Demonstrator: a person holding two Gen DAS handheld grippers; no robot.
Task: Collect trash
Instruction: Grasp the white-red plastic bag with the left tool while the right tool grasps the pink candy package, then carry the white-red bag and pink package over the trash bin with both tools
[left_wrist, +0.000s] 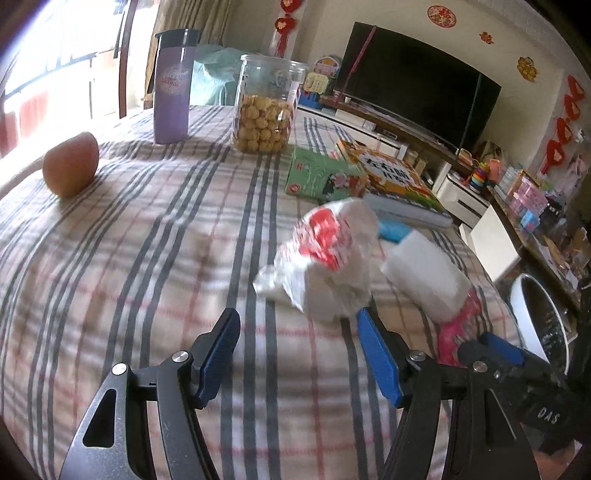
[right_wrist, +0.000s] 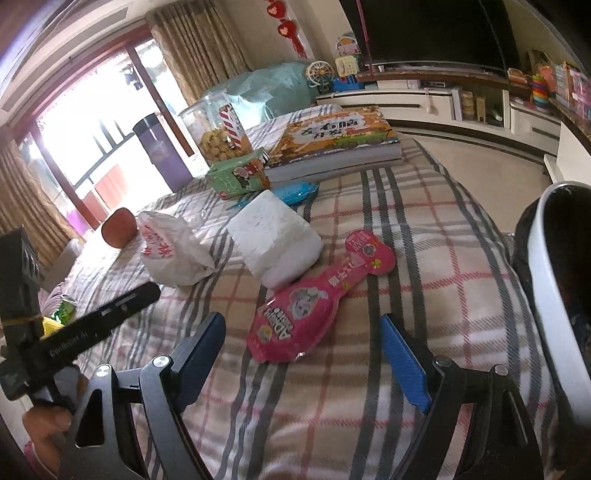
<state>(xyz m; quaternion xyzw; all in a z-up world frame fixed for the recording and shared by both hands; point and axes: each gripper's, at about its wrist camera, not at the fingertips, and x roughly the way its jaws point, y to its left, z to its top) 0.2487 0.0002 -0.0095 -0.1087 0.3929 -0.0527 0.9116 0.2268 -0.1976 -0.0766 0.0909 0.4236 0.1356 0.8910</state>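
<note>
Left wrist view: the left tool (left_wrist: 297, 326) stands with its jaws apart and nothing between them, low over the checked cloth (left_wrist: 147, 258) that covers the table. Just ahead of its right blue finger lies a crumpled white plastic bag with red print (left_wrist: 328, 258), blurred here. To the bag's right stands a white tissue roll (left_wrist: 424, 275), and beside that a pink snack wrapper (left_wrist: 460, 328), partly hidden by the right tool (left_wrist: 495, 347), which reaches in from the right edge. Only this view shows the apple (left_wrist: 70, 164) whole, well apart at the left, and the purple tumbler (left_wrist: 173, 86) and the clear jar of biscuits (left_wrist: 264, 107) plainly at the far side. A green box (left_wrist: 321, 175) and a picture book (left_wrist: 395, 177) lie beyond the bag, a dark television (left_wrist: 417, 81) behind them.

Right wrist view: the right tool (right_wrist: 303, 328) is also spread wide and empty, and the pink snack wrapper (right_wrist: 314, 299) lies flat on the cloth just ahead, between its fingers' lines but untouched. Here the wrapper shows whole. The tissue roll (right_wrist: 277, 240) touches its far end; the white bag (right_wrist: 173, 251) sits left of the roll. A blue packet (right_wrist: 295, 192) lies by the book (right_wrist: 332, 136). The left tool's black body (right_wrist: 92, 328) crosses the lower left, with a hand (right_wrist: 44, 424) under it. At the right edge is a white-rimmed bin with a dark liner (right_wrist: 550, 277). Bright glass doors and brown curtains (right_wrist: 192, 44) close the room.
</note>
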